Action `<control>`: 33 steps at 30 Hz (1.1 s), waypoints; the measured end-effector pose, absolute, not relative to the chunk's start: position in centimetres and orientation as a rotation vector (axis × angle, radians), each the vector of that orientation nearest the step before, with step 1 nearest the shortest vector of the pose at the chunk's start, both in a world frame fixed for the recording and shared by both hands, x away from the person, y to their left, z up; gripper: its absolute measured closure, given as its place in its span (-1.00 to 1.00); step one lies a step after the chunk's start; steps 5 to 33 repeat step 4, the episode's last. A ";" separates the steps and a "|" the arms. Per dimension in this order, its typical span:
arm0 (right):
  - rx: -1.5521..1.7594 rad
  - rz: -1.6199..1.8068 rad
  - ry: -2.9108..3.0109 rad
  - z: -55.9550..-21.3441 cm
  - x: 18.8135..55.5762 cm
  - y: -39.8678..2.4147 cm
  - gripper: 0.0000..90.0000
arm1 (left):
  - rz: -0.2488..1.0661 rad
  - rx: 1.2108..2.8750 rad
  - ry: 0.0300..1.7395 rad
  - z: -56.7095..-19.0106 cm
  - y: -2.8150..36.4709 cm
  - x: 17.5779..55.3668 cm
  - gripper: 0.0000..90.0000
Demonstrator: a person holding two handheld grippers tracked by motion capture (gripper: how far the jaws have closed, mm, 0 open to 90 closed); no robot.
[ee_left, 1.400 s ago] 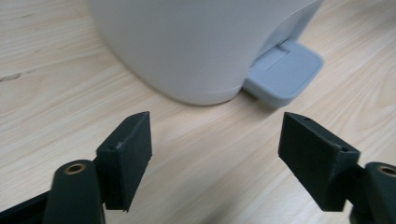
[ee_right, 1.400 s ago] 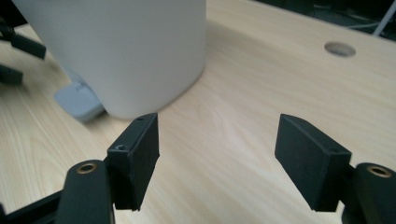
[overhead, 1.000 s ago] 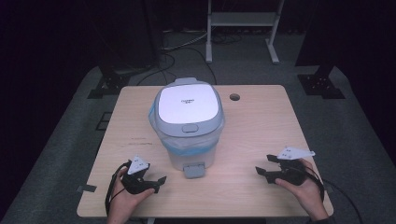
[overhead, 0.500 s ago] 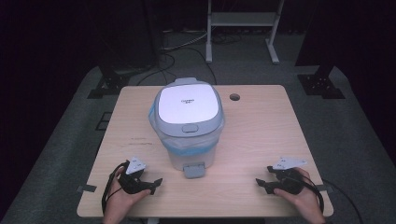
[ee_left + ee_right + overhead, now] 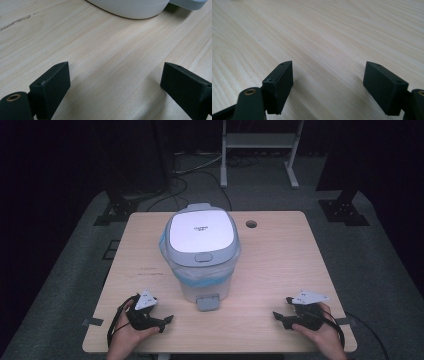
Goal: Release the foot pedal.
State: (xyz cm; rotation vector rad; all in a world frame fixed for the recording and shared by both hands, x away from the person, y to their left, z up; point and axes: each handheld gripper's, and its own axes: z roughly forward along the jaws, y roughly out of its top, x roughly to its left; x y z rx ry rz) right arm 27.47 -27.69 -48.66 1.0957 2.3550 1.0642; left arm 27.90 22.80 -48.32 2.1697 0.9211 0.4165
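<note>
A white bin (image 5: 201, 255) with a grey-rimmed shut lid and a blue liner stands in the middle of the wooden table (image 5: 280, 260). Its grey pedal (image 5: 207, 302) points at the front edge. My left gripper (image 5: 165, 324) rests on the table at the front left, open, jaws aimed right. In the left gripper view, bare wood lies between the jaws of the left gripper (image 5: 115, 75), with the bin's base (image 5: 130, 10) ahead. My right gripper (image 5: 281, 312) lies at the front right; its jaws have just been opening. The right gripper (image 5: 329, 75) is open, with nothing between its jaws.
A round cable hole (image 5: 251, 224) sits near the table's far edge, right of the bin. Behind the table stand a metal frame (image 5: 260, 140) and dark stands on the grey floor. A strip of tape (image 5: 92, 322) hangs at the front left corner.
My right hand has sunk to the tabletop, nearer the front edge, and its jaws stand a little wider. The left hand and the bin have kept still.
</note>
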 end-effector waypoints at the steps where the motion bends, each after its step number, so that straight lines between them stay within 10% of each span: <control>1: 1.097 1.063 2.354 -48.7 27.5 -27.7 -0.52 | 0.417 2.170 0.921 -48.3 22.8 27.9 -0.82; 33: 1.099 1.057 2.354 -48.7 27.6 -27.7 -0.60 | 0.420 2.171 0.922 -48.3 22.8 27.9 -0.82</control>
